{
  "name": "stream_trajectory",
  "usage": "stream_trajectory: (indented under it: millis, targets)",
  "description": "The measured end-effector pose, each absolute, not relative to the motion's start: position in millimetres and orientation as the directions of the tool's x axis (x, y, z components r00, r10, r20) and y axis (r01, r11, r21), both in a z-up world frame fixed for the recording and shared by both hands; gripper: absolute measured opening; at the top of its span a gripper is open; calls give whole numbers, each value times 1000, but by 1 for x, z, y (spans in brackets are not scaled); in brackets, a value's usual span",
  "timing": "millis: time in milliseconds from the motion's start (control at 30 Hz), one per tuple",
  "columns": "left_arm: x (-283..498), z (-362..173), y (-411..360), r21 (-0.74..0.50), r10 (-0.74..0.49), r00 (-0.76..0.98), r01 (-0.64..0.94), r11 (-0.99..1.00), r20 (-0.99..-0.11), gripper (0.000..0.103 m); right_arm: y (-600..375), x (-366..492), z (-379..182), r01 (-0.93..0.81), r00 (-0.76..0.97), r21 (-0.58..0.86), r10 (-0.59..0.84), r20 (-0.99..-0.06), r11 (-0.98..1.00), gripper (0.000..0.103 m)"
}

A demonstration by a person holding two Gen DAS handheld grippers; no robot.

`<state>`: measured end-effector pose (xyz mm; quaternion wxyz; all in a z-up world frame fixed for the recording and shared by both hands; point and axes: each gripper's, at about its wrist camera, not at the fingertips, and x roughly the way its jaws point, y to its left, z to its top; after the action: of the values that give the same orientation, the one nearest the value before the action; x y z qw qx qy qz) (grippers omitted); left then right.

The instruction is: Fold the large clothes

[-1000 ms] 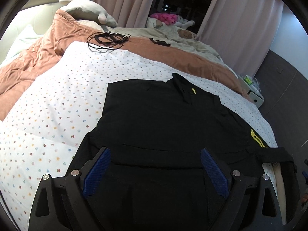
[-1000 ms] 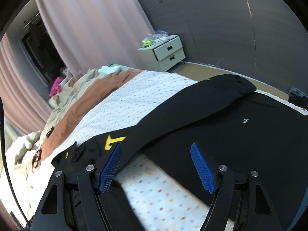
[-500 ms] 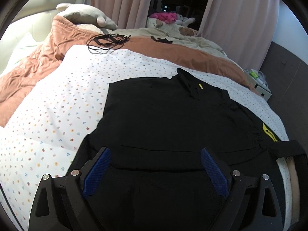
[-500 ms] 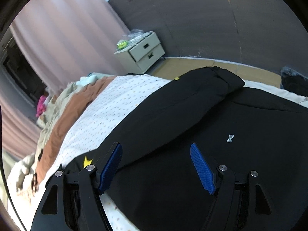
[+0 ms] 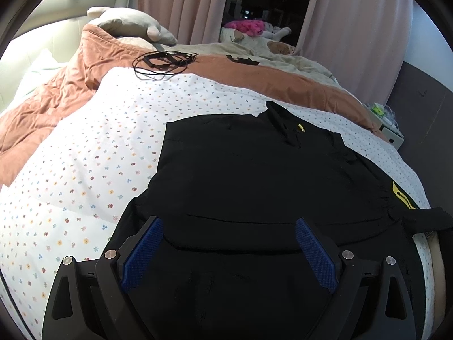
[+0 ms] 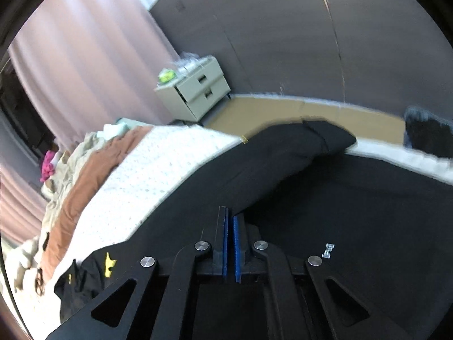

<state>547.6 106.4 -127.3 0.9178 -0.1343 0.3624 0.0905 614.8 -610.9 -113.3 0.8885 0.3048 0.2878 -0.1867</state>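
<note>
A large black jacket point(image 5: 254, 170) with yellow marks lies flat on the flowered bedsheet point(image 5: 85, 155), its left sleeve folded across the body. My left gripper point(image 5: 229, 243) is open and empty just above the jacket's lower part. In the right wrist view the jacket's right sleeve point(image 6: 283, 155) stretches toward the bed's edge. My right gripper point(image 6: 230, 221) has its blue pads nearly together, at the seam where the sleeve meets the jacket's body point(image 6: 354, 212); whether cloth is pinched between them I cannot tell.
A rust-brown blanket point(image 5: 70, 79) and pillows lie at the head of the bed. Black cables point(image 5: 164, 62) rest on the blanket. A white nightstand point(image 6: 198, 90) stands by the dark wall beyond the bed's right edge. Pink curtains point(image 5: 184, 5) hang behind.
My right gripper has closed from wide open and moved down onto the jacket by the sleeve. My left gripper stays open and has hardly moved.
</note>
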Motion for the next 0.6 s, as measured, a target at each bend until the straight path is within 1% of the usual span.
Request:
stream_trajectory:
  millis: [267,600]
  targets:
    - [540,-117,123,-230,58,739,-281,932,-671,95,-581,621,-46,398,824,372,-148,-547,839,3]
    - [527,-104,164,-325,35,759,-319,890,-650,95,-459,642,40,168,892,312,-9,-452,935,3]
